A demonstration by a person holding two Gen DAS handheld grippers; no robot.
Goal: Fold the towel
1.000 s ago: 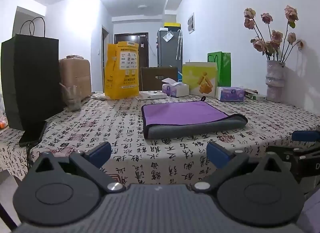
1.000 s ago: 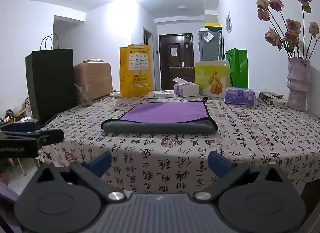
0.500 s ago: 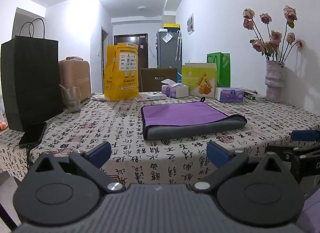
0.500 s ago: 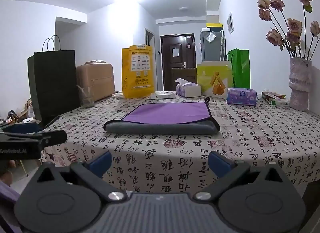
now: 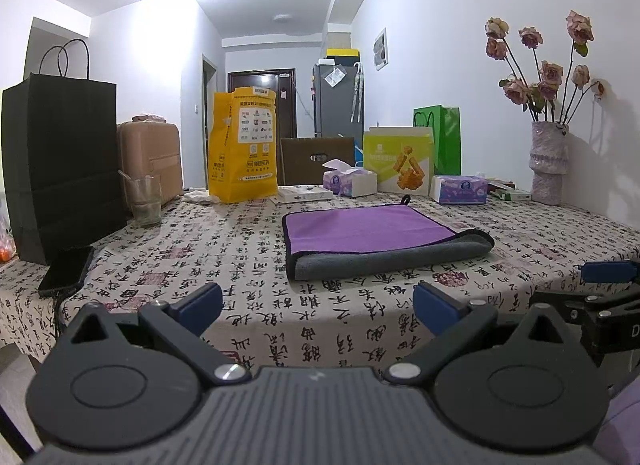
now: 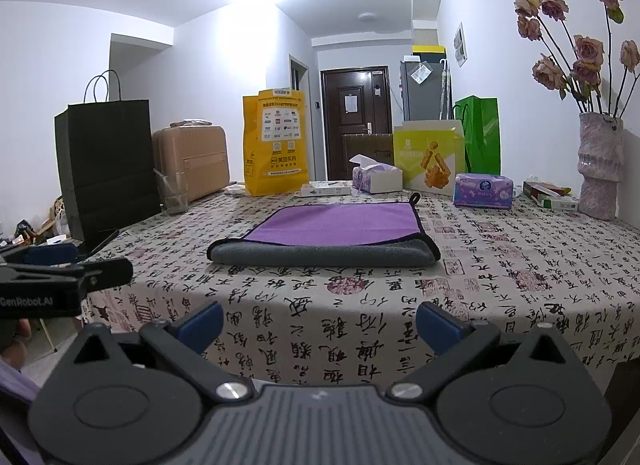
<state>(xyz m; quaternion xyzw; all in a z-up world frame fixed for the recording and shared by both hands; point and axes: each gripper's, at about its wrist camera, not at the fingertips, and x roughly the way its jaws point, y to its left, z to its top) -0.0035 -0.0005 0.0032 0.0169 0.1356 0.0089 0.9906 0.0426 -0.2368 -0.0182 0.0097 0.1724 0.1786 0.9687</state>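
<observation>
A purple towel with a grey underside [image 5: 372, 235] lies folded flat on the patterned tablecloth, its rolled grey fold toward me; it also shows in the right wrist view [image 6: 328, 231]. A small black loop sits at its far corner. My left gripper [image 5: 318, 305] is open and empty, held off the table's near edge, well short of the towel. My right gripper [image 6: 319, 323] is open and empty, likewise back from the edge. Each gripper shows at the side of the other's view.
A black paper bag [image 5: 60, 169], a black phone [image 5: 66, 271] and a glass [image 5: 144, 201] stand on the left. A yellow bag [image 5: 244, 149], tissue boxes [image 5: 350, 181] and gift bags line the back. A vase of roses [image 5: 548, 161] stands at the right.
Both grippers have drifted slightly back and up; the towel has not moved. Both stay open.
</observation>
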